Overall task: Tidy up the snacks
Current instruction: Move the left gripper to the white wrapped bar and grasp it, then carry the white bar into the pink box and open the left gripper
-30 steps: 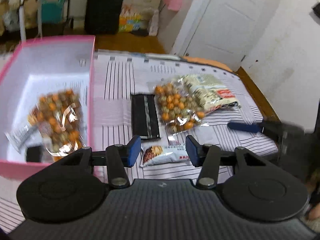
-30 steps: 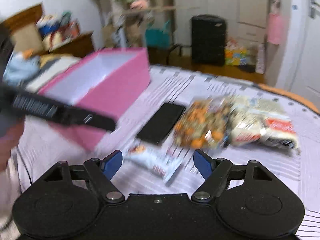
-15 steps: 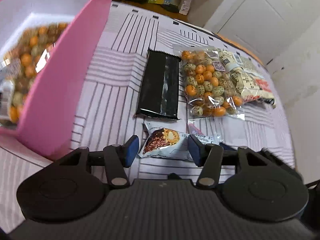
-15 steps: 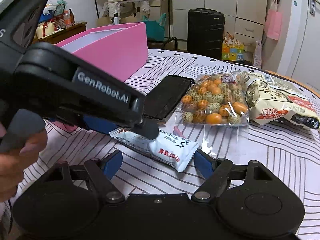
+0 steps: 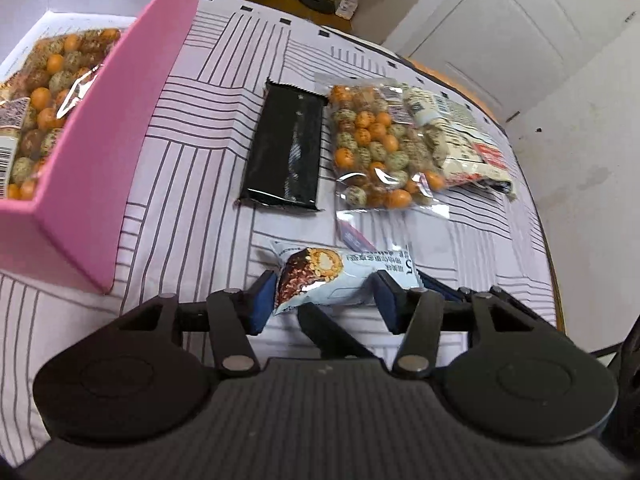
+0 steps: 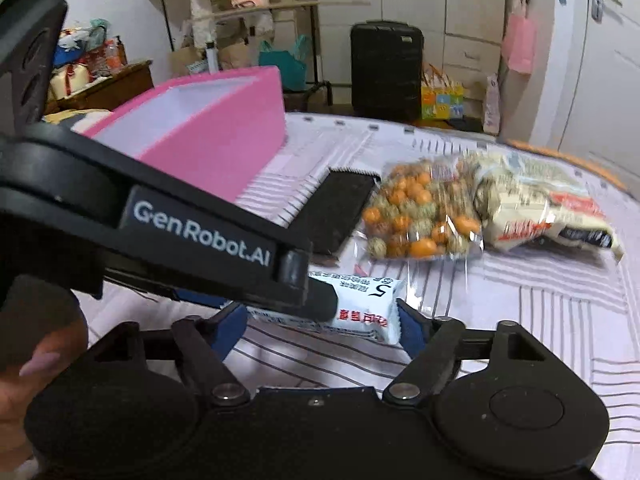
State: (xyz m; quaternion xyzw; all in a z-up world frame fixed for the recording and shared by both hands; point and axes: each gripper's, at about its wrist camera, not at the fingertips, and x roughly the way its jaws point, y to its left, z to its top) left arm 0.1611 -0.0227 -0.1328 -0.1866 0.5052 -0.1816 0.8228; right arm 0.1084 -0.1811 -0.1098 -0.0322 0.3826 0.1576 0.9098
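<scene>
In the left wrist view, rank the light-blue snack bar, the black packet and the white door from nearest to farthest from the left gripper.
1. Light-blue snack bar: between the left gripper's jaws.
2. Black packet: mid-table, beyond the bar.
3. White door: far right, past the table.

Both wrist cameras look steeply down, close over the striped tablecloth (image 5: 208,168). They share the pale snack bar (image 5: 344,276) at six o'clock and the pink box (image 6: 224,136) toward ten.

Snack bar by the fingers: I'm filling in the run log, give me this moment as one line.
left gripper: astride snack bar | right gripper: opening around same bar | pink box: holds one candy bag
</scene>
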